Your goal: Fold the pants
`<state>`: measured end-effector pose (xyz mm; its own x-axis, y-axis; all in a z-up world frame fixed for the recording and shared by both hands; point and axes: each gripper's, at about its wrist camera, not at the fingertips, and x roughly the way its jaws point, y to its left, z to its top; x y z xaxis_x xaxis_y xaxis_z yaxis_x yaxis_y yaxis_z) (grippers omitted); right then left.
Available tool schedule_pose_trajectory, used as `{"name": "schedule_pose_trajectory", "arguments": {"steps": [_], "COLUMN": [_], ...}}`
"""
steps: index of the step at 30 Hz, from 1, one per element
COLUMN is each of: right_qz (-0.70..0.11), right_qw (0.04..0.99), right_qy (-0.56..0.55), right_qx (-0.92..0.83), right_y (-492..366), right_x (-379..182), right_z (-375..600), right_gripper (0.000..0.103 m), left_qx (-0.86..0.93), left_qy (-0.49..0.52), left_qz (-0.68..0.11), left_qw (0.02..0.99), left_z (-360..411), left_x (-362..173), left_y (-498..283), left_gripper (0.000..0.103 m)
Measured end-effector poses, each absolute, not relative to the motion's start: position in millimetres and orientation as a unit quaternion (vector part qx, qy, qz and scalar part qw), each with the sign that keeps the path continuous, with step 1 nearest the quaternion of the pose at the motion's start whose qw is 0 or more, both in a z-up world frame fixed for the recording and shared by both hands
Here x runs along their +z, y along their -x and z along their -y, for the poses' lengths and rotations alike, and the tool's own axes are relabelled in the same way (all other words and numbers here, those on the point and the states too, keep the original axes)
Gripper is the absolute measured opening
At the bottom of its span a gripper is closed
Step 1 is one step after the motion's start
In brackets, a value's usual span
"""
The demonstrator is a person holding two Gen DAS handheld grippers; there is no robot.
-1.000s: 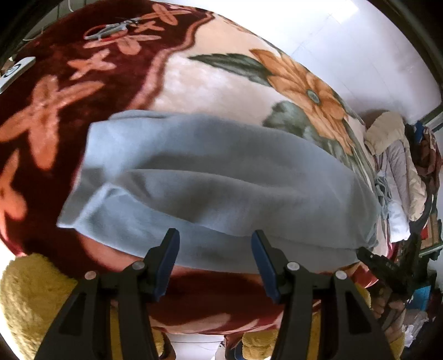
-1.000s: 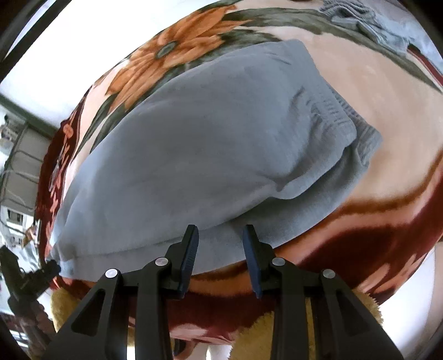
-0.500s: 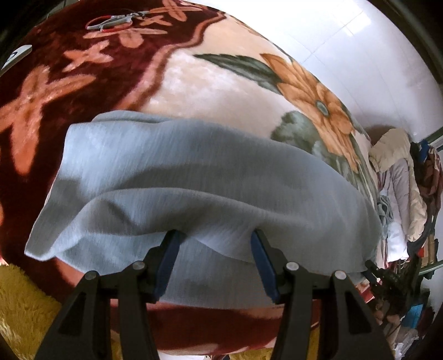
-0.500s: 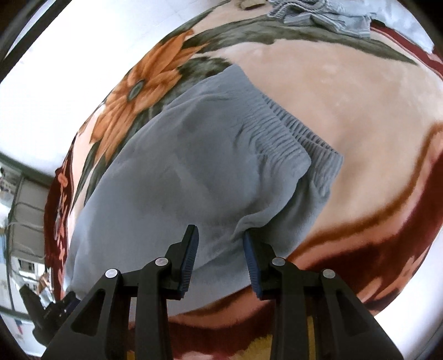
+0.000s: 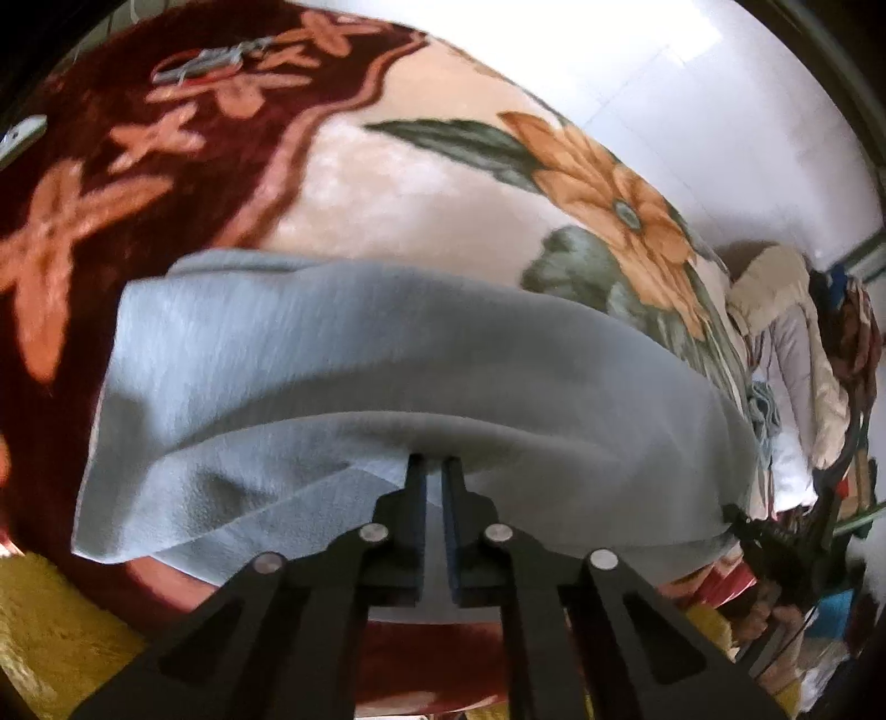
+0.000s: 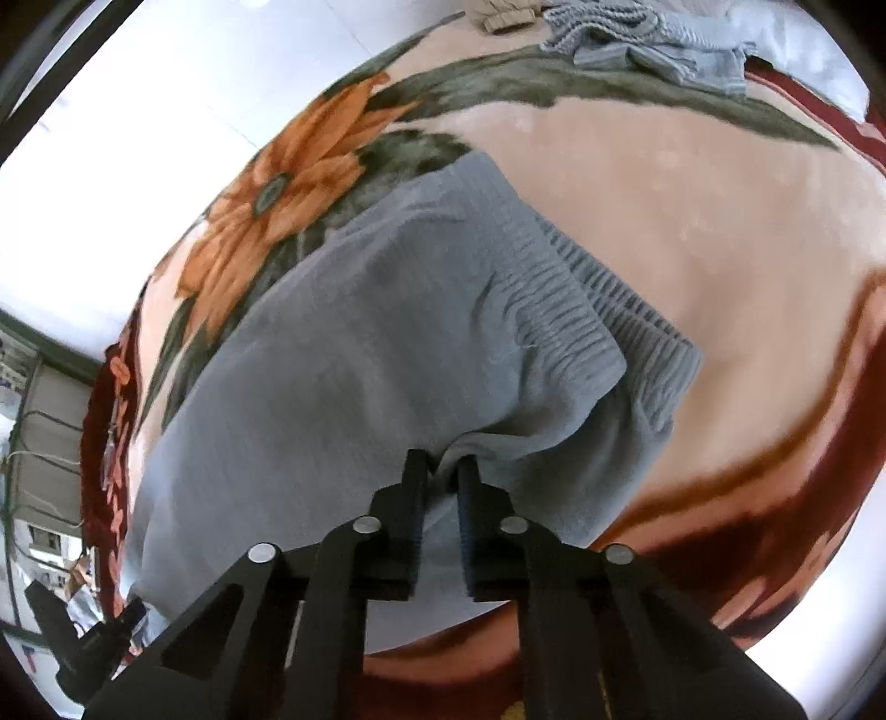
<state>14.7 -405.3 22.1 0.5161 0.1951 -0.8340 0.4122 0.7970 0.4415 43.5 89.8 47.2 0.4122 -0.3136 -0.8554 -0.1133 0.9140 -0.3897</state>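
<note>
Light grey-blue pants (image 5: pixel 354 365) lie folded lengthwise on a flowered blanket (image 5: pixel 421 183). My left gripper (image 5: pixel 434 471) is shut on the near edge of the pants close to the leg end and lifts it a little. In the right wrist view the pants (image 6: pixel 354 354) show their ribbed waistband (image 6: pixel 603 315) at the right. My right gripper (image 6: pixel 443 471) is shut on the near edge of the pants just below the waistband.
The blanket (image 6: pixel 692 210) covers a bed. Scissors (image 5: pixel 210 58) lie at its far left corner. Another grey garment (image 6: pixel 653 50) lies crumpled at the far side. A pile of clothes (image 5: pixel 797 343) hangs at the right, past the bed.
Both grippers moved forward onto the near edge of the pants and closed on it. The edge has bunched up between the jaws.
</note>
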Motion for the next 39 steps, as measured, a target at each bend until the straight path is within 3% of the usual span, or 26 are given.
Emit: {"name": "schedule_pose_trajectory", "arguments": {"steps": [7, 13, 16, 20, 30, 37, 38, 39], "right_qz": [-0.449, -0.426, -0.415, -0.407, -0.462, -0.502, -0.507, -0.512], "right_qw": [0.839, 0.854, 0.858, 0.859, 0.838, 0.82, 0.817, 0.814], "right_qy": [-0.307, -0.298, -0.303, -0.312, -0.291, -0.274, -0.272, -0.272], "right_qx": [-0.033, -0.015, -0.003, 0.002, -0.012, -0.021, -0.021, -0.022], "right_y": [-5, 1, 5, 12, 11, 4, 3, 1], "right_x": [56, 85, 96, 103, 66, 31, 28, 24], "right_z": [406, 401, 402, 408, 417, 413, 413, 412], "right_gripper": [0.006, 0.006, 0.006, 0.006, 0.006, 0.006, 0.006, 0.006], "left_qx": [-0.066, -0.058, -0.05, -0.055, -0.048, -0.044, -0.044, -0.048], "left_qy": [0.168, 0.189, 0.199, 0.203, 0.216, 0.215, 0.217, 0.219], "left_qz": [-0.511, -0.537, -0.554, -0.561, -0.555, -0.552, -0.55, -0.549], "left_qw": [0.84, 0.82, 0.807, 0.8, 0.802, 0.805, 0.805, 0.805], "left_z": [-92, -98, -100, -98, -91, -81, -81, -80], "left_x": [75, 67, 55, 42, 31, 30, 29, 29], "left_y": [-33, -27, -24, -21, -26, -40, -42, -43], "left_gripper": [0.0, 0.001, 0.007, 0.039, 0.055, 0.055, 0.052, 0.034]}}
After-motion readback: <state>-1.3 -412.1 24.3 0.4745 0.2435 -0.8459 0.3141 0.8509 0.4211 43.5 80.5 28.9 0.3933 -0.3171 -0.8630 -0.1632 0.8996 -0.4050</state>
